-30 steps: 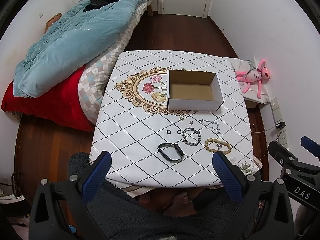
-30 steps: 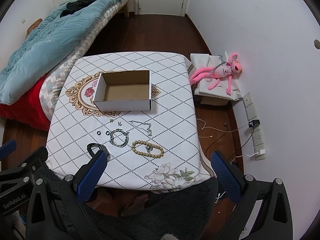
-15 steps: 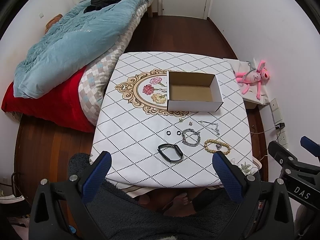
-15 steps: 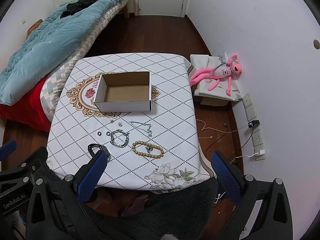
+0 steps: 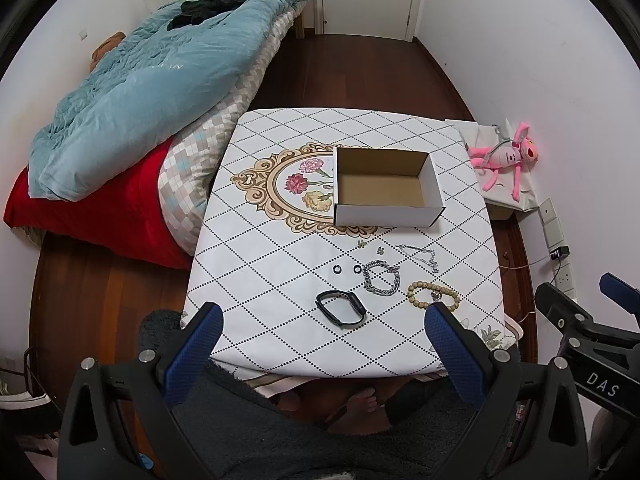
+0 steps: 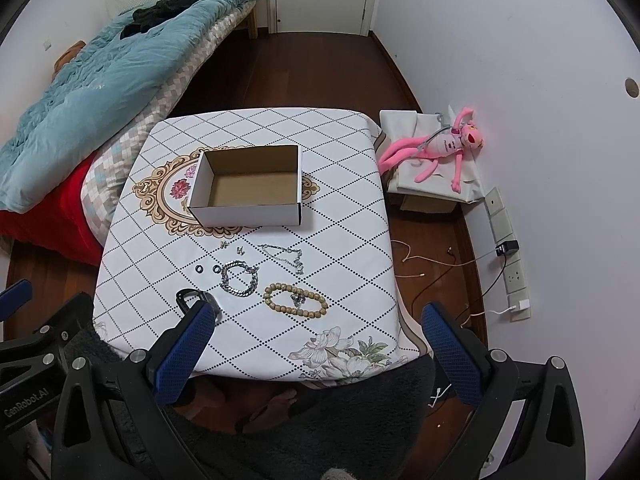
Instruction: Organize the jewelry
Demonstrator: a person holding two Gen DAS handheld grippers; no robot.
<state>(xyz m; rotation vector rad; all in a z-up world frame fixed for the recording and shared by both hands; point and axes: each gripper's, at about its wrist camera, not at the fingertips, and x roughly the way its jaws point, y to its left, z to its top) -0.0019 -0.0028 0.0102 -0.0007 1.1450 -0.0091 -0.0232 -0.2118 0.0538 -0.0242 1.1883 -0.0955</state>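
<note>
Jewelry lies spread on the near half of the worktop [image 5: 280, 240], which wears a white cloth with a dotted diamond grid and a flower medallion. An open cardboard box [image 5: 386, 188] sits past the pieces, toward the middle of the worktop, with nothing visible inside it. Just in front of the box are 2 tiny earrings [image 5: 371, 247] and a thin silver chain [image 5: 420, 254]. Nearer the edge come 2 small black rings [image 5: 347, 269], a chunky silver bracelet [image 5: 382, 278] and a wooden bead bracelet [image 5: 433, 298], set in a loose row. A black band [image 5: 340, 307] lies nearest the front edge, left of the bead bracelet.

Left gripper [image 5: 322, 320] hovers above the near edge of the worktop with its blue fingers [image 5: 196, 350] spread wide and holding nothing. Right gripper [image 6: 318, 320] hovers beside it, also above the near edge, its fingers [image 6: 182, 354] spread wide with nothing between them. In the right wrist view its left finger covers part of the black band [image 6: 188, 296], while the bead bracelet [image 6: 295, 300] and silver bracelet [image 6: 239, 278] lie in plain sight between the fingers.

A bed with a light blue quilt [image 5: 140, 92] stands left of the worktop, and a pink plush toy [image 6: 440, 148] rests on a low stand by the right wall.
</note>
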